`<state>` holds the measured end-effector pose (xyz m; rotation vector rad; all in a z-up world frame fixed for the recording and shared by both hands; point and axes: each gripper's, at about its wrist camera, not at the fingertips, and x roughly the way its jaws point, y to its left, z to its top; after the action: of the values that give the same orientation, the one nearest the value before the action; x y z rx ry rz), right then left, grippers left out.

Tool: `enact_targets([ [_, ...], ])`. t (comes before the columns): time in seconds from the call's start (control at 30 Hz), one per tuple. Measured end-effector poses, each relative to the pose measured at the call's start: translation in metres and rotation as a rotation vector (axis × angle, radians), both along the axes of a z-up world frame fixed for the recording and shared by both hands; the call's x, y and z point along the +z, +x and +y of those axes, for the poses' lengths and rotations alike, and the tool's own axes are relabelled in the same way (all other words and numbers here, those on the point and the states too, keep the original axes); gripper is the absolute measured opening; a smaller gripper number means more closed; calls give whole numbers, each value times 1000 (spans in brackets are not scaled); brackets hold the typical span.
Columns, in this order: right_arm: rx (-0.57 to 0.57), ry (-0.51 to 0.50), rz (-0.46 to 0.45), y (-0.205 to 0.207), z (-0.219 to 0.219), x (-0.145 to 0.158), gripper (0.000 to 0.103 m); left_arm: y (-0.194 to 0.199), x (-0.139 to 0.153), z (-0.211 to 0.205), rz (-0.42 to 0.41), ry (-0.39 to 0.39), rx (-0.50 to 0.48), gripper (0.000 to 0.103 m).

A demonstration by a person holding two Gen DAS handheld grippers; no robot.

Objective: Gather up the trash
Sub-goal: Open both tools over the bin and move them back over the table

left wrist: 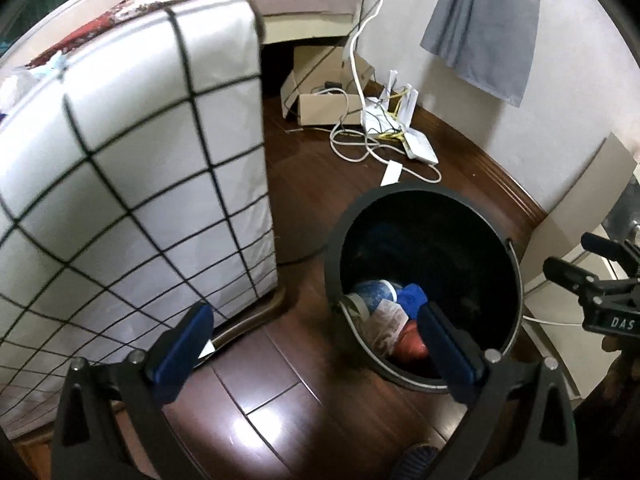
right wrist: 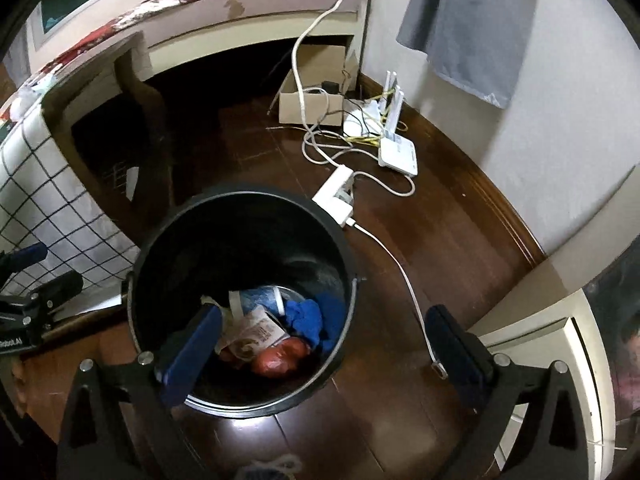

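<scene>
Above the black bin, both grippers — left, right — gape empty; only the right view shows the power strip.

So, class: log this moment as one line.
left gripper: open, empty | right gripper: open, empty | bin: upright, wrappers and blue cloth inside

Black round bin is standing upright on the dark wood floor, mouth open, just beside the grid-patterned white cloth. Trash is sitting at the bottom: a blue-and-white paper cup lying on its side, a crumpled printed wrapper lying next to it, a blue crumpled piece resting toward the right wall, and a reddish-brown rounded lump lying nearest the front (can't tell what it is)
</scene>
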<state>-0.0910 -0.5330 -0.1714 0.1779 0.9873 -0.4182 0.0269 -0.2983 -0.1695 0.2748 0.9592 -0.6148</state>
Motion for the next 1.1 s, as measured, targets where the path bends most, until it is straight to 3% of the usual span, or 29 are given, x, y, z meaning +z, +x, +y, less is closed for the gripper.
enact_targets([
  [0.67, 123, -55, -102, 14, 60, 50, 102, -5, 54, 43, -101, -72, 63, 102],
  [1.1, 219, -76, -165, 40, 112, 79, 102, 3, 88, 99, -178, -100, 194, 102],
])
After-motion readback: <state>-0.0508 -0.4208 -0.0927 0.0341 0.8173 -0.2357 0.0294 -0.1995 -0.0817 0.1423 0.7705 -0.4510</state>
